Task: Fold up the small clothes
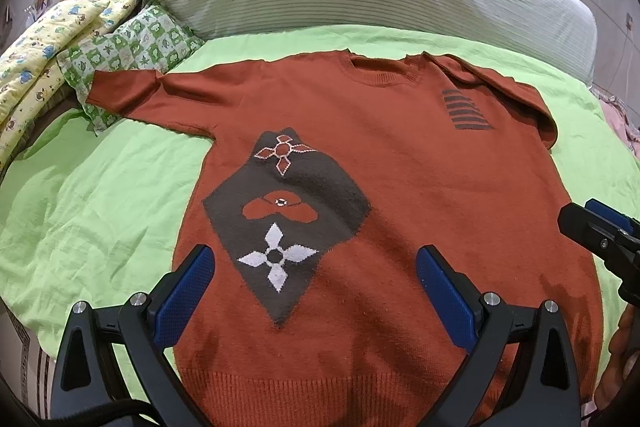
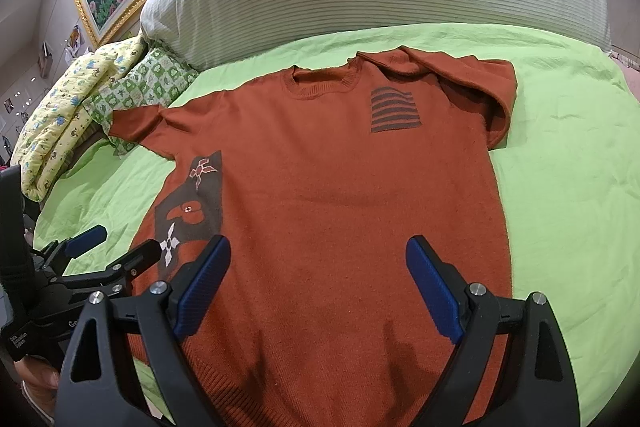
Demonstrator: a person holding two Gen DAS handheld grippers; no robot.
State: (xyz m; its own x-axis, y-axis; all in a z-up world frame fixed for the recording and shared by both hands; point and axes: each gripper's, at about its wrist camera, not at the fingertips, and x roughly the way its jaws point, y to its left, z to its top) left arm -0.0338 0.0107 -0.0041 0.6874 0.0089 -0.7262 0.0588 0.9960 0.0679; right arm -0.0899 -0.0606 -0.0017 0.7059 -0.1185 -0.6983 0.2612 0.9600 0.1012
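Left gripper (image 1: 314, 297) and right gripper (image 2: 318, 291), both spread wide and empty, hover above the hem of the orange knit sweater (image 2: 340, 187), lying flat on the green bedsheet (image 2: 560, 155). Soft, light, limp; best pinched at hem corners or sleeve cuffs.

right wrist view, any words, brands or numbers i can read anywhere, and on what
"Ge": white letters on the black body of the left gripper, cut off by the right gripper's frame; the rest is hidden.
White label on the left gripper's handle: several lines of print, too small and tilted to read.
Orange sweater: only patterns, a dark striped patch and a dark diamond with flower shapes, no letters.
Nothing else carries readable text.
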